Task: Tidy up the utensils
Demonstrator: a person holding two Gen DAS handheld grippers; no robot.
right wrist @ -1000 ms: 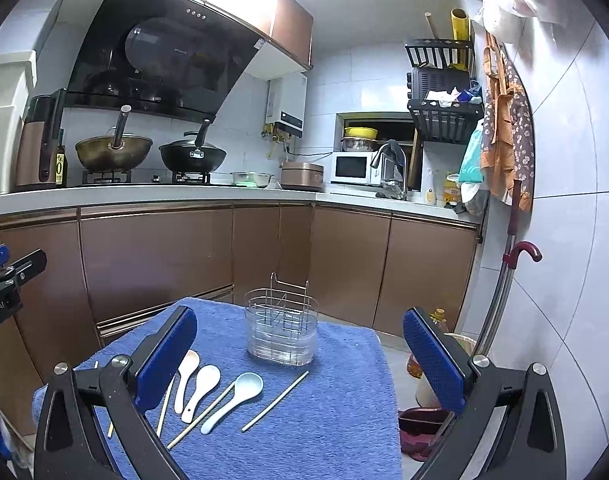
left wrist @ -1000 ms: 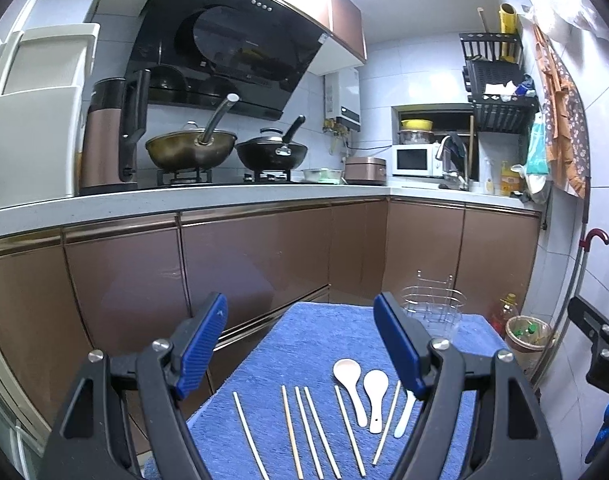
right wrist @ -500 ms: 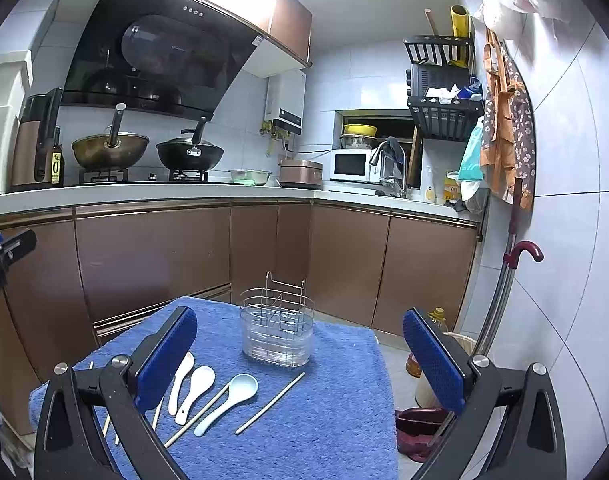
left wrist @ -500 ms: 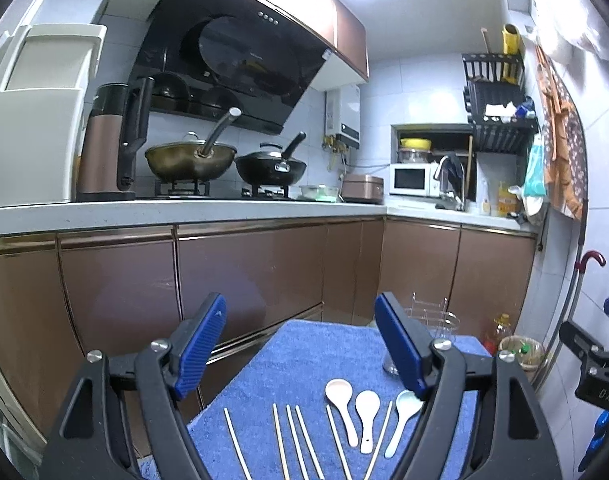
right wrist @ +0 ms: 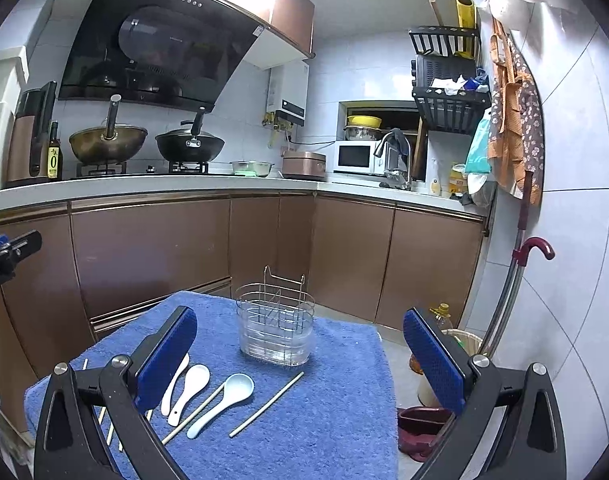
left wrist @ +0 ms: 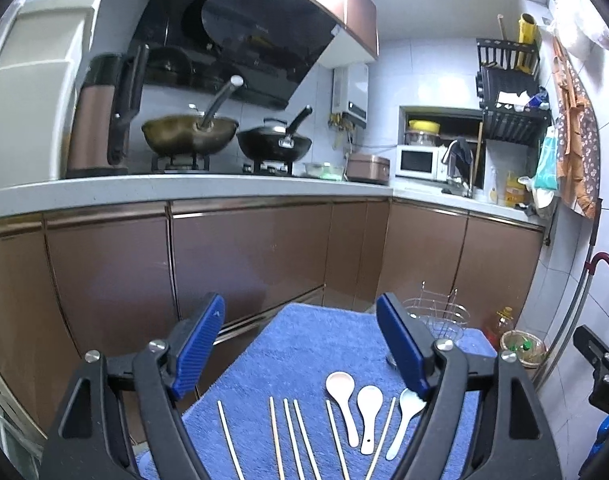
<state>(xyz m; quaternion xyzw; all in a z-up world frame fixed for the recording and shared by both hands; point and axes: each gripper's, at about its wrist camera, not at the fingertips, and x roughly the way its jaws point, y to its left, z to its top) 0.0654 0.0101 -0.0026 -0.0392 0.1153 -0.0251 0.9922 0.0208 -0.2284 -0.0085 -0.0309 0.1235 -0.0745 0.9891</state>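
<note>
Pretty standard kitchen in the background: brass-colored wok and a black wok side by side on the stove, big dark range hood above. White microwave near the corner sink, rice cooker just left of it. Brown cabinets below, floral apron and red-handled umbrella on the right wall.

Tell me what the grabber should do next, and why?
Probably lower the right hand-held gripper onto the lone chopstick. Both grippers are open and hold nothing, the wire holder looks empty, and that chopstick lies apart from the spoons, nearest the holder, so it seems easiest to pinch first.
</note>
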